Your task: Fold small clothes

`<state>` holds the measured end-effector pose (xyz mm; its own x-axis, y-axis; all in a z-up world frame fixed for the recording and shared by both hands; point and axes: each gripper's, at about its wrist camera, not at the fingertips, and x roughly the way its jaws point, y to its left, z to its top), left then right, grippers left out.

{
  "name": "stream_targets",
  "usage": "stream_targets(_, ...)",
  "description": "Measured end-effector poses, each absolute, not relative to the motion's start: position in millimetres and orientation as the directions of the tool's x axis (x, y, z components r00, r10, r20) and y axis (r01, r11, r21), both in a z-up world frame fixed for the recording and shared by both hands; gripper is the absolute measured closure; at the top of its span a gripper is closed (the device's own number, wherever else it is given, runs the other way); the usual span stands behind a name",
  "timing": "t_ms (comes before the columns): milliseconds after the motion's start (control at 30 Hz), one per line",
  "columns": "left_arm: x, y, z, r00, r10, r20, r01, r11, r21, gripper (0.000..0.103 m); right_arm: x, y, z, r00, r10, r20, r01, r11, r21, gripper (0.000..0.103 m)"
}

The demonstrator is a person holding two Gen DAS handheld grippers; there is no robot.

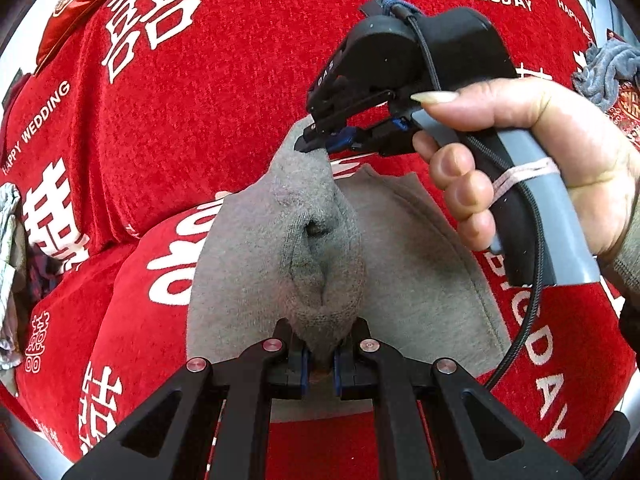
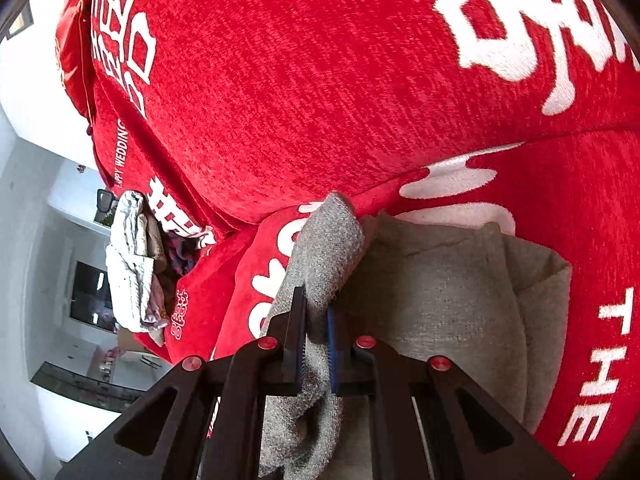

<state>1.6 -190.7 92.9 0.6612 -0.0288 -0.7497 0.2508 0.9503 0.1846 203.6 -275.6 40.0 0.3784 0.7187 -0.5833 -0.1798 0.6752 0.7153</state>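
1. While both grippers were engaged, the grey sock (image 1: 316, 240) hung stretched between them above a grey garment (image 1: 420, 280) spread on the red sofa cover (image 1: 240, 80).
2. Left gripper (image 1: 320, 364): fingers clamped on one end of the sock.
3. Right gripper (image 2: 316, 340): fingers clamped on the opposite end, near the seat's back edge.
4. Judgement: the sock appeared light, soft and limp; it should be gripped at its ends to keep it taut for folding.
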Motion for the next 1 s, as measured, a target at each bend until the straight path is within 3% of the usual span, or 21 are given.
stream_targets(100,4,-191,88,0.648,-0.028,-0.761,0.253,0.951,0.180,0.094,206,-279,28,0.369,0.710,-0.599,-0.148,0.682,0.716,0.093)
stream_targets(267,4,-189,82,0.638,-0.020,-0.770,0.258,0.948,0.189,0.094,212,-283,-6,0.310,0.730,-0.609,-0.092,0.660,0.745,0.082)
stream_targets(300,4,-189,82,0.638,-0.018,-0.770,0.259,0.946,0.193,0.094,212,-284,-9,0.309,0.732,-0.608,-0.090,0.659,0.747,0.077)
stream_targets(333,4,-190,82,0.638,-0.017,-0.770,0.260,0.946,0.195,0.094,212,-285,-12,0.307,0.733,-0.607,-0.086,0.657,0.749,0.054)
stream_targets(367,4,-190,81,0.636,-0.018,-0.771,0.261,0.945,0.194,0.094,211,-286,-15,0.305,0.731,-0.610,-0.075,0.657,0.750,0.038)
stream_targets(600,4,-194,80,0.633,-0.005,-0.774,0.259,0.944,0.206,0.094,207,-275,-20,0.249,0.802,-0.543,-0.106,0.580,0.808,0.041)
stream_targets(667,4,-194,82,0.634,-0.003,-0.774,0.256,0.944,0.206,0.094,207,-264,-23,0.237,0.790,-0.565,-0.116,0.601,0.791,0.083)
stream_targets(1000,-1,-208,98,0.656,-0.025,-0.754,0.274,0.939,0.207,0.094,196,-275,24,0.321,0.769,-0.553,-0.222,0.628,0.746,0.089)
